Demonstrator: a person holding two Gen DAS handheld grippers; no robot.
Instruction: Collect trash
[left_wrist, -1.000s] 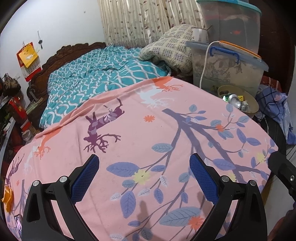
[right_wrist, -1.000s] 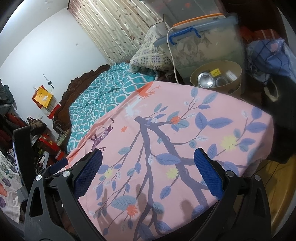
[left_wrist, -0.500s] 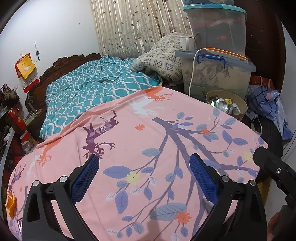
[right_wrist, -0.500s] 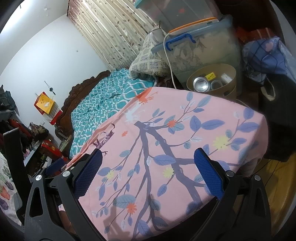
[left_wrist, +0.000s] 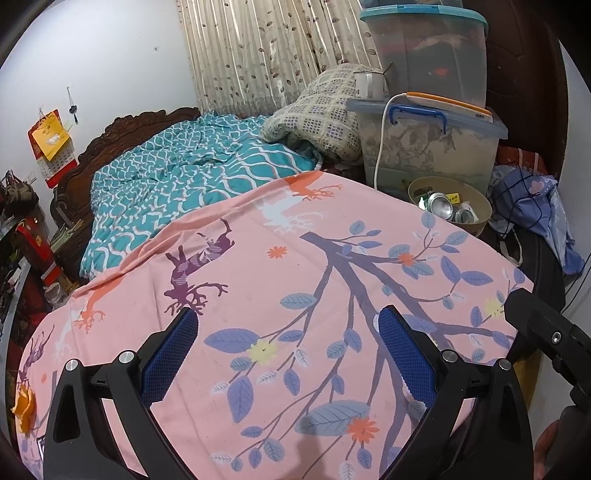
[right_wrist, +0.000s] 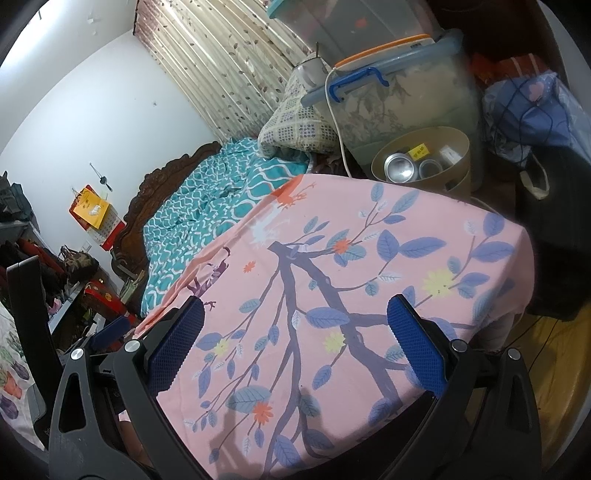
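Two hand-held grippers are in view, the left gripper (left_wrist: 288, 332) and the right gripper (right_wrist: 295, 321), each with its blue-padded jaws spread wide and nothing between them; both hang above a pink sheet (left_wrist: 295, 266) printed with a branch, leaves and deer. One round tan bin (right_wrist: 458, 173) stands past the far right corner of the sheet, on the floor just in front of the lower storage box. The trash lies inside it: two silvery cans (right_wrist: 399, 168) can be counted, bright metal ends facing up, along with one yellow scrap (right_wrist: 419, 150) and some pale pieces too small to make out. Two clear plastic storage boxes are stacked behind the bin, the lower box (left_wrist: 428, 147) with a blue handle, the upper box (left_wrist: 424, 51) with a teal lid. One white cable (left_wrist: 380, 144) runs down the lower box's front. One white mug (left_wrist: 369, 86) sits on the lower box's lid. A checked pillow (left_wrist: 314, 118) and a teal quilt (left_wrist: 192, 173) lie beyond the sheet. A heap of blue cloth (right_wrist: 528, 107) sits right of the bin. The sheet's far edge hides the bin's base in the left wrist view.
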